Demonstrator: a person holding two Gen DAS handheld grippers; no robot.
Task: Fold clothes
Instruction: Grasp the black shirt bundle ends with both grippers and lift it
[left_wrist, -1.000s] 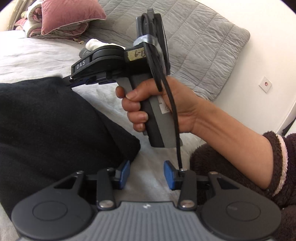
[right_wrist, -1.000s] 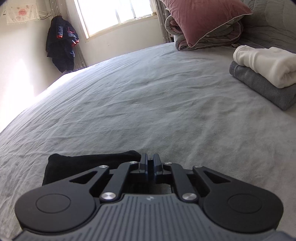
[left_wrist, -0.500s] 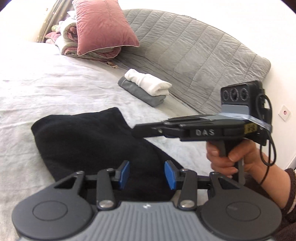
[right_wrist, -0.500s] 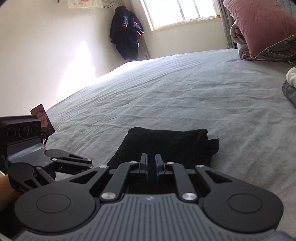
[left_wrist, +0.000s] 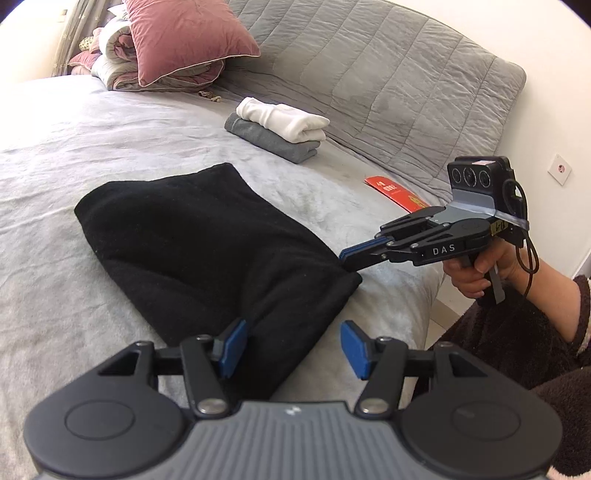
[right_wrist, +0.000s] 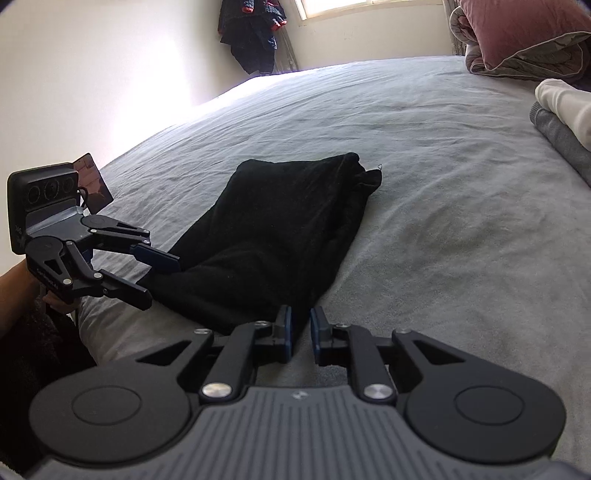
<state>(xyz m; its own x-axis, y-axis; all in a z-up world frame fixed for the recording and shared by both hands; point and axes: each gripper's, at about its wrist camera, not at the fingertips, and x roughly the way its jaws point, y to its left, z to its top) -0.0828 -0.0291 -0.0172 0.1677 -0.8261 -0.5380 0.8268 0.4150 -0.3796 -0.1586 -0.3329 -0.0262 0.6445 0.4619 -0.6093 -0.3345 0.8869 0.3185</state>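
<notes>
Black garment folded on grey bed near stacked pile, final fold or stacking apparently left; left gripper opening, right gripper parting slightly, both empty.

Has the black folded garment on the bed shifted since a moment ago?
Cannot tell: the black folded garment lies flat on the grey bedsheet, but the cameras themselves swung, so its apparent shift proves nothing.

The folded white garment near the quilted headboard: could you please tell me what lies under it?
The folded white garment lies on a folded grey garment, which rests on the grey bedsheet. Anything between them is hidden.
</notes>
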